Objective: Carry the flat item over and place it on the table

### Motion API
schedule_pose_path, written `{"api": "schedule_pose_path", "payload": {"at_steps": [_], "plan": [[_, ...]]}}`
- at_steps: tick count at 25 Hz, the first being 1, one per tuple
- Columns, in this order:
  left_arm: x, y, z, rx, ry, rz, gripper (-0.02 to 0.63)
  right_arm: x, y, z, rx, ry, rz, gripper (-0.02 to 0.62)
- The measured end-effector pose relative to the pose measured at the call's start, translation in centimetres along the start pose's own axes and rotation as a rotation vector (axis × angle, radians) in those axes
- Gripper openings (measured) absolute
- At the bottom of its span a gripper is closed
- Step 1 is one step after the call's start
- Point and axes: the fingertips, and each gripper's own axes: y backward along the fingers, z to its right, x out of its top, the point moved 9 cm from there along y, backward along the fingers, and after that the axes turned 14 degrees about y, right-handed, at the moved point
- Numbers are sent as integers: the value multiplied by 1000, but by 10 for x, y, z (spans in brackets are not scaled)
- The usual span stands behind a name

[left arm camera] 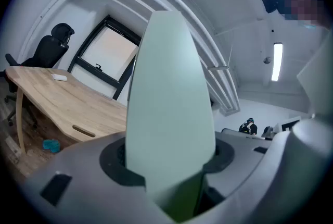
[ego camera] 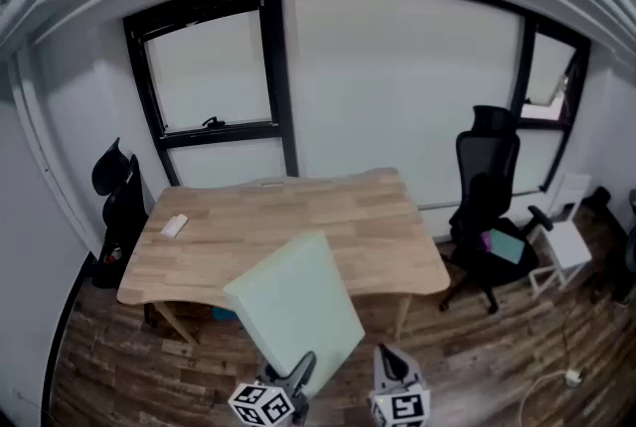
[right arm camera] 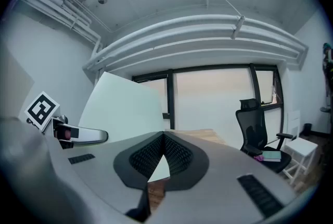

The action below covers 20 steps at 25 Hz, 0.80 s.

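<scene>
Your left gripper [ego camera: 301,370] is clenched on the near edge of the flat item [ego camera: 296,301], a pale green panel. It rises tilted from the jaws toward the desk [ego camera: 328,216] and rests on no surface. Your right gripper [ego camera: 390,360] is closed on nothing, just beside the left one.

The step in hand looks like the carry to the desk. With only one edge pinched, the panel will likely want to sag or swing, so walk it in steadily. Bring the free far edge down first on bare wood, then lay it flat before you let go. The right gripper could steady the other side if it wobbles.

The middle and right of the desk are bare. The one thing on it is a small white object [ego camera: 174,226] near the left edge, so aim away from that. Mind the wavy near edge as you approach. An office chair [ego camera: 487,207] stands beyond the right edge and another chair [ego camera: 117,197] by the left edge; neither blocks your way.
</scene>
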Motion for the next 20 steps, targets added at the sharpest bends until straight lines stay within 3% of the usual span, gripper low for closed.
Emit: {"api": "schedule_pose_path", "payload": {"at_steps": [20], "plan": [[-5, -1, 9, 31, 8, 7, 261, -3, 2, 6, 32, 28, 36, -3]]}}
